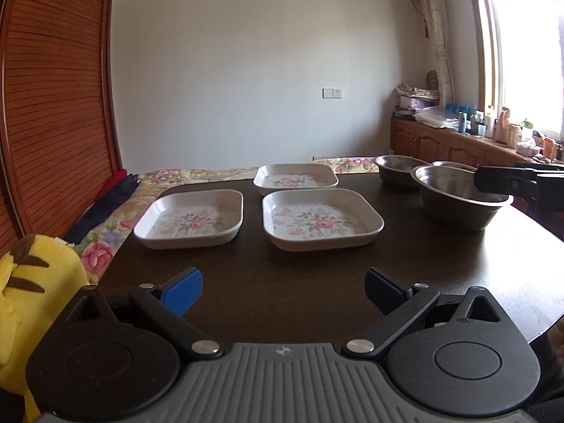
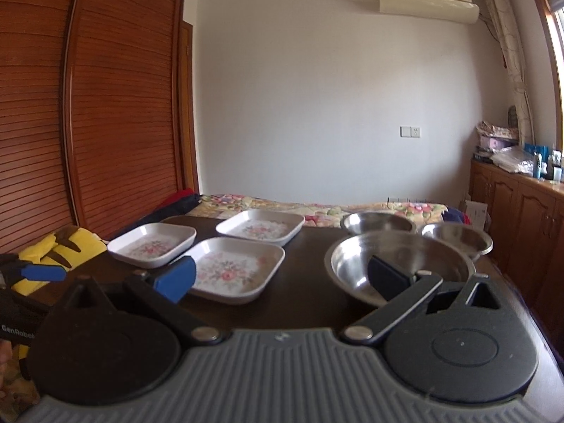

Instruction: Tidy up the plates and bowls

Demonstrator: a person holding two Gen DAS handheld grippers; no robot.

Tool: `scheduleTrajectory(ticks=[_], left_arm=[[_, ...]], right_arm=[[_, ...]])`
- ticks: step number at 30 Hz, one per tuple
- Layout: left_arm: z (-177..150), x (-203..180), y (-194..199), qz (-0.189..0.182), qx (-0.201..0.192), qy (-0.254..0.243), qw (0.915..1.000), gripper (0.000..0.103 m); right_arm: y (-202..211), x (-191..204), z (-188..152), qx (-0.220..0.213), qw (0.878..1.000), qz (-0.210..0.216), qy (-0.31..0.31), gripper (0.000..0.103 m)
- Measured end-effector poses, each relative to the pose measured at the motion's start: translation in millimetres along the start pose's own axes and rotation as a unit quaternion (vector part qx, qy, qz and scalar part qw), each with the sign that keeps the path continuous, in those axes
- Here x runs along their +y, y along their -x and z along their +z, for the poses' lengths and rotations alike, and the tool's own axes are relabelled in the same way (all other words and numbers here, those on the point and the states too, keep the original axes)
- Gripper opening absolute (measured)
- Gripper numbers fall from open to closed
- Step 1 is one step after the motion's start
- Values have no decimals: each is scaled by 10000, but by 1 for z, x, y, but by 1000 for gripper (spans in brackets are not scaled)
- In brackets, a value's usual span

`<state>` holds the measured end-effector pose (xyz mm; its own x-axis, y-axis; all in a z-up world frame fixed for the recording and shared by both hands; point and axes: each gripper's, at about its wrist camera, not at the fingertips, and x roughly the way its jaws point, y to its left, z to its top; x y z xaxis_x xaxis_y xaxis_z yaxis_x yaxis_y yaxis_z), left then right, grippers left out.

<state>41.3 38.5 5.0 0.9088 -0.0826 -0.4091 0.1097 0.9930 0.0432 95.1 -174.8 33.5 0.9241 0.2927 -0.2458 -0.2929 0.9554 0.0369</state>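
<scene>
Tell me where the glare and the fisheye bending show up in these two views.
Left wrist view: the window is blown out white, throwing a bright sheen on the dark table at right; the slatted wardrobe bows. Right wrist view: only a sliver of window, softer light, highlights inside the nearest steel bowl, wardrobe doors curve.

The left hand-held gripper [image 1: 283,290] hovers low over the dark desk [image 1: 282,282], its blue pads [image 1: 187,287] spread wide and empty. Ahead lie three floral plates [image 1: 322,218], apart from one another. At right stand steel bowls [image 1: 458,195], the right hand-held gripper [image 1: 493,179] at the nearest bowl's rim.
</scene>
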Motion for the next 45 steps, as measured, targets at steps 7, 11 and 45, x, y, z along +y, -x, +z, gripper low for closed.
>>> scheduleTrajectory(ticks=[7,11,45], left_arm=[[14,9,-10,36,-26,-130,9999,96],[23,14,-17,92,-42,-253,9996,96],[60,48,-125,-576,744,-286,9952,60]], right_arm=[[-17,4,8,76,9999,112,87,103],[-29,6,10,151,9997,170,100,103],[-135,30,7,1323,9886,692,220,66]])
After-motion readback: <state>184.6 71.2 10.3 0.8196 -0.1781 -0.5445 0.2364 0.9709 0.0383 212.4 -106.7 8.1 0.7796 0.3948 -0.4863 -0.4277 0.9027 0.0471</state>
